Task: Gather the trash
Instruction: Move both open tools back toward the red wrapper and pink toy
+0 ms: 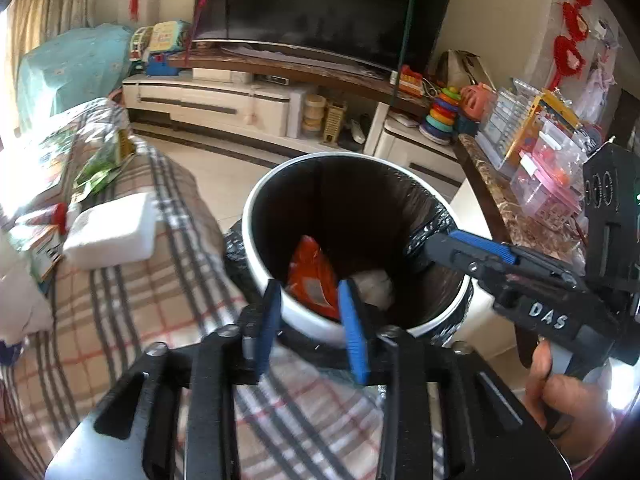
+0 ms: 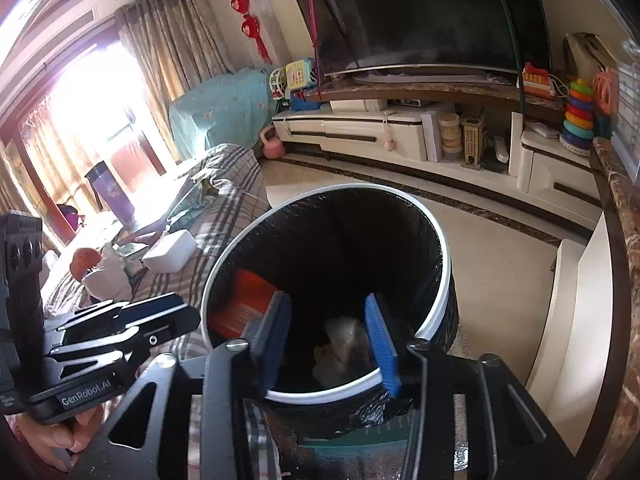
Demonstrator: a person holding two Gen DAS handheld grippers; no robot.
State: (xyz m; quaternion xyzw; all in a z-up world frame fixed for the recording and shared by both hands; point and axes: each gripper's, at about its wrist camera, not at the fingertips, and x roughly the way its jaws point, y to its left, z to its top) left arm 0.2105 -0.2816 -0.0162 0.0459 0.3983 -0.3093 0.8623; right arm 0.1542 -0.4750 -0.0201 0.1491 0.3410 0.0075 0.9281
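A round trash bin (image 1: 256, 196) (image 2: 442, 256) with a white rim and a black liner stands just ahead of both grippers. Inside it lie an orange wrapper (image 1: 312, 268) (image 2: 240, 300) and a crumpled white piece of trash (image 1: 376, 284) (image 2: 340, 344). My left gripper (image 1: 312, 320) (image 2: 188, 316) hangs over the bin's near rim, open, with nothing between its blue pads. My right gripper (image 2: 328, 340) (image 1: 436, 244) hovers over the bin's mouth, also open and empty. The trash seen through each gap lies down in the bin.
A plaid-covered surface (image 1: 168, 304) left of the bin carries a white foam box (image 1: 112, 232) (image 2: 170, 254), green packets (image 1: 100, 164) and other clutter. A marble-topped counter (image 1: 520, 224) with plastic boxes borders the right. A TV stand (image 2: 400, 132) lies beyond bare floor.
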